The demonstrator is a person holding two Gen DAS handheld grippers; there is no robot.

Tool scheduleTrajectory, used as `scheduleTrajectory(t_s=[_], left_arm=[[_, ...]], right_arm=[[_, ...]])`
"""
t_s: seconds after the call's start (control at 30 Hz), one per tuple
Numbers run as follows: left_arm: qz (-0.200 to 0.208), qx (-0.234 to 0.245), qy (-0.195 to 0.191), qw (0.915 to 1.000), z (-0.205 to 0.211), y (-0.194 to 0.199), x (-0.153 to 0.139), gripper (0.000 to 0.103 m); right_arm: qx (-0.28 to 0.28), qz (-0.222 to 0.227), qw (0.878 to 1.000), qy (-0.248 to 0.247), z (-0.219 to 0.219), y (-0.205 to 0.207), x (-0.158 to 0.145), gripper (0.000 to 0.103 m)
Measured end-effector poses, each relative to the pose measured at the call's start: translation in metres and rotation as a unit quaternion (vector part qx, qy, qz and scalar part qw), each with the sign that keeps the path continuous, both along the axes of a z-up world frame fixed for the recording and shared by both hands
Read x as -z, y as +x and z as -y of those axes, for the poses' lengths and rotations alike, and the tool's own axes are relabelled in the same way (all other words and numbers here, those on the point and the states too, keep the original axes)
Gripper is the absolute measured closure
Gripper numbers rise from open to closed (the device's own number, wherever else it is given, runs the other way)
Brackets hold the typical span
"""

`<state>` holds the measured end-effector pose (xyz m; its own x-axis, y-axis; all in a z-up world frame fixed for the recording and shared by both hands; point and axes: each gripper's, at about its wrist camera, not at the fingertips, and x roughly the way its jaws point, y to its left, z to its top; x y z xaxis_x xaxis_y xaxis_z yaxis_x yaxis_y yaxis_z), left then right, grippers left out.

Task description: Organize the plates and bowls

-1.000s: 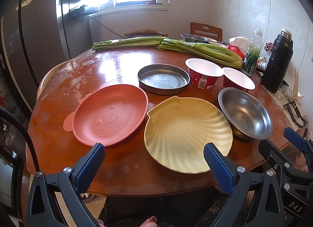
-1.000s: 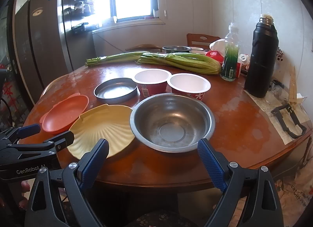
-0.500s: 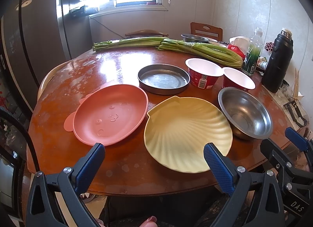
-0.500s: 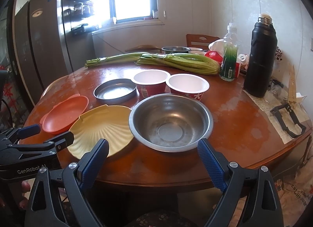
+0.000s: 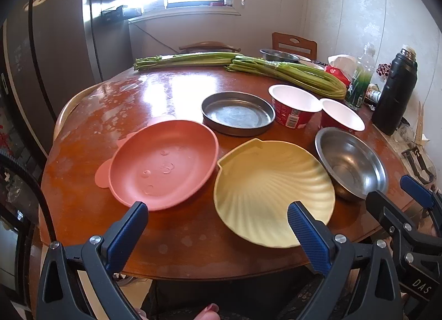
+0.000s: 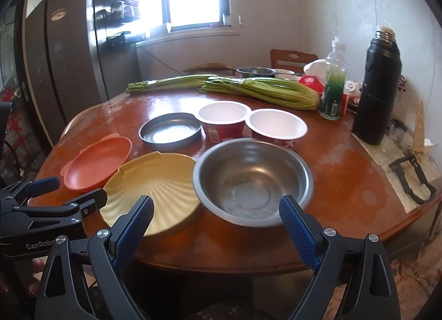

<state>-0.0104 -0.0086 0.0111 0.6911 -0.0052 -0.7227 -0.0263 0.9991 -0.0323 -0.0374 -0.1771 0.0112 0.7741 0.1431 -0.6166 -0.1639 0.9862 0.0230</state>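
1. Step: pre-grasp, nothing stacked yet. Left gripper (image 5: 215, 219) and right gripper (image 6: 216, 213) hover off near worktop (image 5: 179, 248) edge; both jaws wide, holding nothing, touching nothing.
2. Near row, L to R: pink plate (image 5: 163, 165), yellow shell plate (image 5: 270, 190), steel bowl (image 6: 252, 182).
3. Far row: metal pan (image 5: 237, 113), two paper bowls (image 6: 222, 115).
4. Next, est.: jaws must narrow onto a plate rim.
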Motion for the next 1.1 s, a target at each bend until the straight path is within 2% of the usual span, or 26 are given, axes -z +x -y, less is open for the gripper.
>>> scheduleTrajectory(t_s=[0.23, 0.53, 0.73, 0.93, 1.03, 1.1], left_arm=[[-0.003, -0.044, -0.013, 0.9989, -0.043, 0.005, -0.006, 0.001], [-0.034, -0.100, -0.049, 0.9932, -0.109, 0.018, 0.006, 0.001], [-0.062, -0.114, -0.068, 0.9892, -0.132, 0.032, 0.021, 0.001], [-0.080, -0.108, -0.074, 0.9881, -0.136, 0.043, 0.032, 0.002], [-0.085, -0.106, -0.078, 0.9876, -0.137, 0.047, 0.036, 0.002], [-0.089, -0.105, -0.081, 0.9872, -0.137, 0.049, 0.038, 0.002]], right_arm=[[-0.059, 0.004, 0.998, 0.000, -0.038, 0.030, -0.018, 0.011], [-0.138, -0.042, 0.989, -0.012, -0.113, 0.090, -0.017, 0.011], [-0.164, -0.096, 0.982, -0.021, -0.148, 0.128, 0.006, 0.011], [-0.169, -0.132, 0.976, -0.028, -0.160, 0.148, 0.028, 0.011], [-0.174, -0.150, 0.973, -0.007, -0.161, 0.157, 0.037, 0.013], [-0.173, -0.154, 0.973, -0.012, -0.162, 0.159, 0.042, 0.015]])
